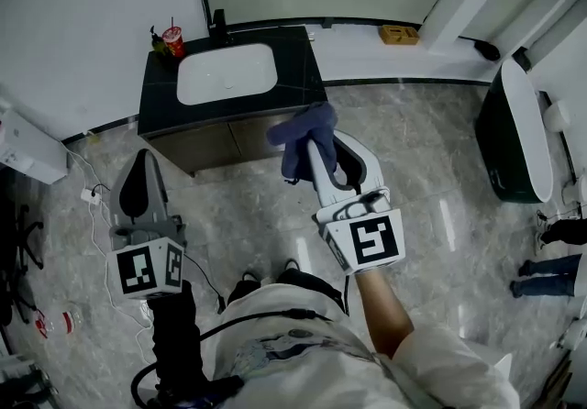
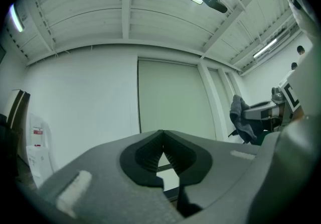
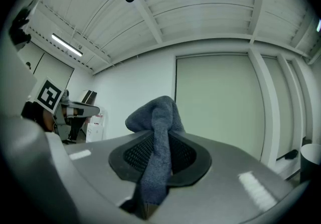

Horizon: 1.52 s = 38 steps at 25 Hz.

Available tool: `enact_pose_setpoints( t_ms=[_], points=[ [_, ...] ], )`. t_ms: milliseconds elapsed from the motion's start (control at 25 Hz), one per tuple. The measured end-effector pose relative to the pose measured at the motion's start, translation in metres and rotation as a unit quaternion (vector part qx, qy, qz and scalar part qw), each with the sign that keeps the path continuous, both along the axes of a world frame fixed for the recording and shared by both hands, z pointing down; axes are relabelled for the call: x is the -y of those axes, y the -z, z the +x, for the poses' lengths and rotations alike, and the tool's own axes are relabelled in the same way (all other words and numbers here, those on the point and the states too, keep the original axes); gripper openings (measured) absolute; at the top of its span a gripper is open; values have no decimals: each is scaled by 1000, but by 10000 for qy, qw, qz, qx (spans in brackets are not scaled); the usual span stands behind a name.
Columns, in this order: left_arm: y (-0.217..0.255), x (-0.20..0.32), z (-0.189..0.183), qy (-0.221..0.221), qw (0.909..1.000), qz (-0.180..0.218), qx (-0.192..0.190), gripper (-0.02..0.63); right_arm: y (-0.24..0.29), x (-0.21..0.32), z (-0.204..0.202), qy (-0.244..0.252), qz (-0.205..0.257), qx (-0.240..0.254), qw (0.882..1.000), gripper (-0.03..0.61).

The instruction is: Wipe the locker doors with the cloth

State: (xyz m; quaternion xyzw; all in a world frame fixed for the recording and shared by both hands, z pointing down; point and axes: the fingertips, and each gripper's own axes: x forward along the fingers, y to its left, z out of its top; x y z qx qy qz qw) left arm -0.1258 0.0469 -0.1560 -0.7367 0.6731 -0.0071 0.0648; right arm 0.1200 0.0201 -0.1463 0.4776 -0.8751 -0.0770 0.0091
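Firmly, the grey-blue cloth (image 1: 301, 134) is clamped between the jaws of the right gripper (image 3: 159, 150), at 4 o'clock from the white sink (image 1: 190, 79). A red cup (image 1: 172, 38) holding a straw is seen at the sink's 10 o'clock. The left gripper (image 2: 161, 140) is held with its jaws pressed together.

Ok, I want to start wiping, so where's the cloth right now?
The cloth is pinched in the right gripper, at the middle of the head view, raised near the right front corner of the sink cabinet.
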Motion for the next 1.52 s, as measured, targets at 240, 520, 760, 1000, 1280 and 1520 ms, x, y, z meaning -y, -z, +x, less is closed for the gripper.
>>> enact_pose_setpoints(
  t_ms=[240,520,760,1000,1280,1520],
  points=[
    [6,-1,-4,-20,10000,49,-25,2,0,-6,-4,-62,-109,-3,9999,74],
    [6,-5,-9,-16,10000,21,-9,2,2,-5,-6,-142,-232,107,9996,71],
    [4,-10,-18,27,10000,1,-16,2,0,-5,-15,-114,-214,-16,9997,64],
    [3,-10,-20,15,10000,-17,-33,2,2,-5,-18,-118,-222,14,9997,64],
    [1,-11,-21,11,10000,-20,-6,2,-2,-3,-17,-113,-156,-14,9998,64],
    [5,-9,-25,13,10000,-16,-9,2,-1,0,-21,-94,-167,-4,9998,64]
  ],
)
